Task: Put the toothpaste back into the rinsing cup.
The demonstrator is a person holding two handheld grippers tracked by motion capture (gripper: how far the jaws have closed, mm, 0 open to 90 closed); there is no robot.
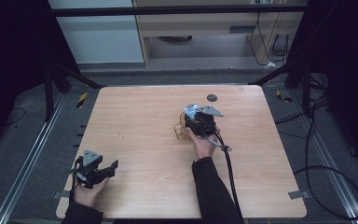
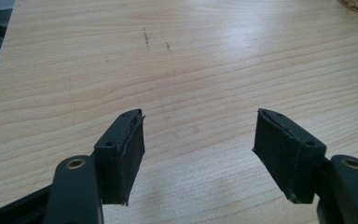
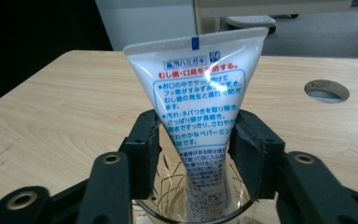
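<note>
A white tube [image 3: 200, 121] printed with blue and red text is seen standing upright in a clear glass [image 3: 186, 212] on the desk [image 1: 144, 121]. The right hand-held gripper [image 3: 193, 144] is held with its jaws around the tube, whether touching cannot be told. The left hand-held gripper [image 2: 198, 149] is held wide apart above bare wood.

Tube [image 3: 200, 116] upright in glass [image 3: 186, 212], on table [image 1: 144, 116] right of centre
</note>
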